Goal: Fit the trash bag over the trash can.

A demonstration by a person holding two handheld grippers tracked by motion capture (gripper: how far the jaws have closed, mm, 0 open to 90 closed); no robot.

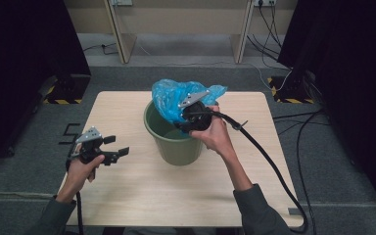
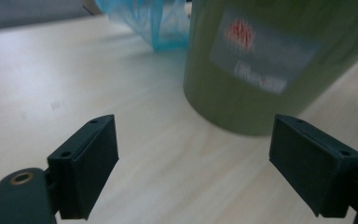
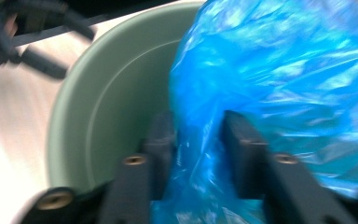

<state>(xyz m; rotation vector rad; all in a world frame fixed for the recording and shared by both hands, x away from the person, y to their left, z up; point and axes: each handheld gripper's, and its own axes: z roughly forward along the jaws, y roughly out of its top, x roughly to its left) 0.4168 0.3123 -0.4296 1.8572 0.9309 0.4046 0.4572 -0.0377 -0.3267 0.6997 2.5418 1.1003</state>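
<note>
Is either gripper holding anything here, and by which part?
The right gripper pinches a bunched fold of the blue plastic bag over the green bucket. The left gripper holds nothing.

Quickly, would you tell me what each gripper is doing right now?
Left gripper: open, holding nothing.
Right gripper: shut on the blue bag over the green bucket.

Label [image 2: 263,56] on green bucket [image 2: 261,107] side: red mark above, pale lettering below, both blurred, unreadable. No other text legible.
</note>
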